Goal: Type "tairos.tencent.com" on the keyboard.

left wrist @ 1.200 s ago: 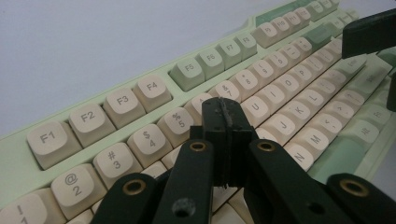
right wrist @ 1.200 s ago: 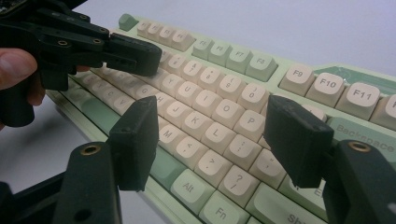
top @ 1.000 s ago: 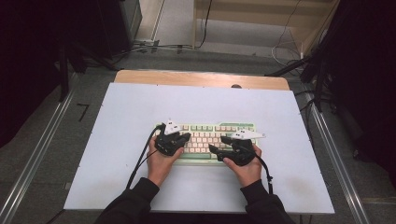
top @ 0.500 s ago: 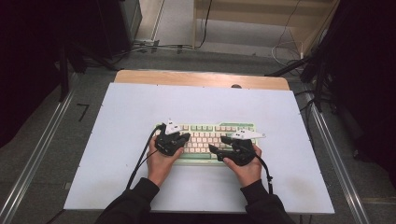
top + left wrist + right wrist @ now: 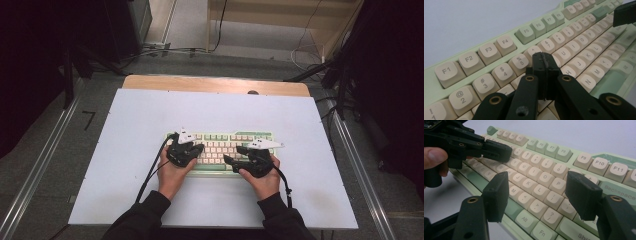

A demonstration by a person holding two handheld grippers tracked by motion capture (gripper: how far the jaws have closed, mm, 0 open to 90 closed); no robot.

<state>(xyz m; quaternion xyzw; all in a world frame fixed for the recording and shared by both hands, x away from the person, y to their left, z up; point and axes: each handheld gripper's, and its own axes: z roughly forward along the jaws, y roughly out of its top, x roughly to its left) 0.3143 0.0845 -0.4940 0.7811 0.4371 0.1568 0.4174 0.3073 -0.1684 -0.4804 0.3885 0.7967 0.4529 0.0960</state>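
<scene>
Nothing moved, keyboard [image 5: 222, 150] long axis across table, left tool [image 5: 196, 150] pressed together, right tool [image 5: 235, 156] spread

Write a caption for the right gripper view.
Open right gripper above a green keyboard, left gripper shut beside it.

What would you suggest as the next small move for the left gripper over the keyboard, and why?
Probably a short press straight down: the left gripper is shut, its joined tip hovering above the middle letter rows of the keyboard, while the right gripper waits open over the right-hand keys.
</scene>
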